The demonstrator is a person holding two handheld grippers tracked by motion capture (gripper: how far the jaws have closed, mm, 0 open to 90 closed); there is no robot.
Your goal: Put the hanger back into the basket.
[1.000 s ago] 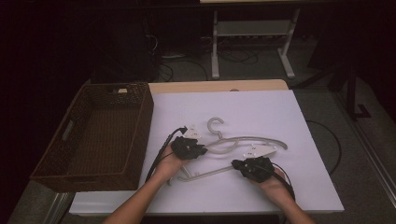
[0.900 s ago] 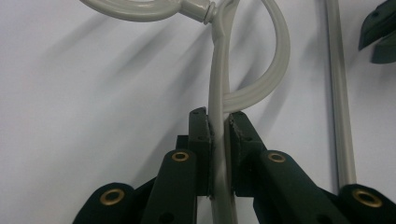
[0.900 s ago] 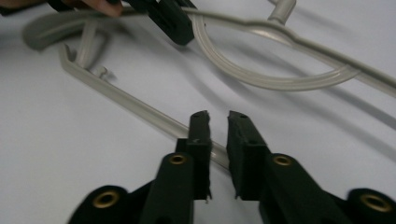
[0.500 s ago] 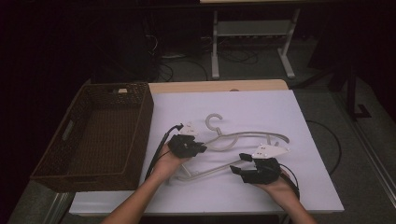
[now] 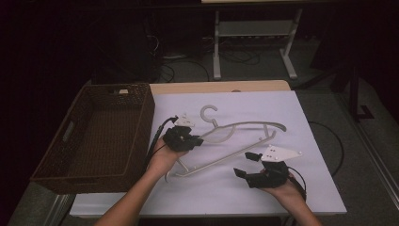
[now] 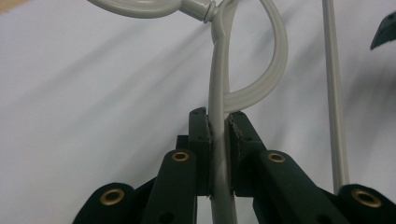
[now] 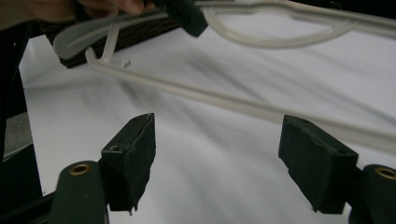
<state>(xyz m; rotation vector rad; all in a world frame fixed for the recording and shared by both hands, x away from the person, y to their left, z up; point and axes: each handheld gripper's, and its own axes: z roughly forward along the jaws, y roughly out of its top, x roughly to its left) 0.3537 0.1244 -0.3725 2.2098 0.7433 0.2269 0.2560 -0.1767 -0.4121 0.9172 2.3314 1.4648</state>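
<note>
Right of the basket (image 5: 94,136), the left gripper (image 5: 196,140) pinched the hanger's (image 5: 244,127) upper arm while the right gripper (image 5: 248,165) gaped empty nearby, so I feared the lopsided hanger might twist loose.

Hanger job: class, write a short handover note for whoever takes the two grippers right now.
Left gripper: shut on the hanger, near its hook.
Right gripper: open, holding nothing, just short of the hanger's bottom bar.
Hanger: over the white table, right of the basket.
Done: hanger gripped by one gripper.
Left: probably move it into the basket; nothing is in there yet.
</note>
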